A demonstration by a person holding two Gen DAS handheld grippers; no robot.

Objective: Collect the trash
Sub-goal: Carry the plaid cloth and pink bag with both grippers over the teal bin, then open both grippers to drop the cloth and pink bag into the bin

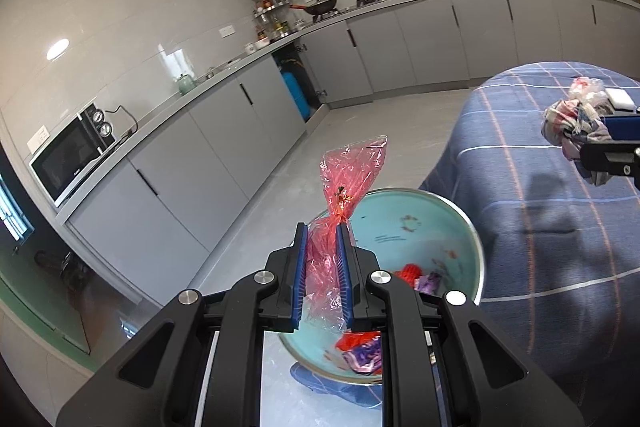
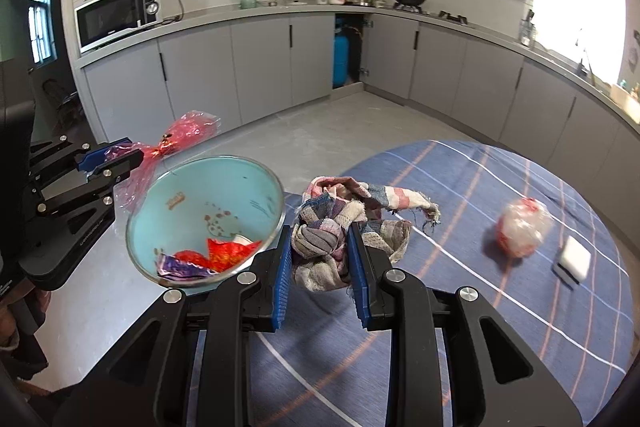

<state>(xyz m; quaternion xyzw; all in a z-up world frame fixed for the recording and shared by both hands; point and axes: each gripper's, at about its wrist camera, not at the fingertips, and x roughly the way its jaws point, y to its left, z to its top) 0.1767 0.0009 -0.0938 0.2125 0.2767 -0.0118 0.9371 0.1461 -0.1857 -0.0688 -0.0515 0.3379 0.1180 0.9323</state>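
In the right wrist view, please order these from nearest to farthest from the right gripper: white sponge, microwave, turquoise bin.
1. Turquoise bin, just left of the right gripper.
2. White sponge, right, on the tablecloth.
3. Microwave, far left, on the counter.

- The teal bin (image 1: 424,239) has its near rim hidden behind the left gripper (image 1: 323,227) in the left wrist view; what it stands on cannot be seen
- The wrappers (image 2: 208,259) in the bin are crumpled, their print too small to read
- The right gripper (image 1: 608,143) is cut off by the left view's right edge
- The clear-wrapped bundle (image 2: 524,227) on the checked tablecloth (image 2: 480,307) is blurred; its contents cannot be told
- The white block (image 2: 574,259) is also blurred
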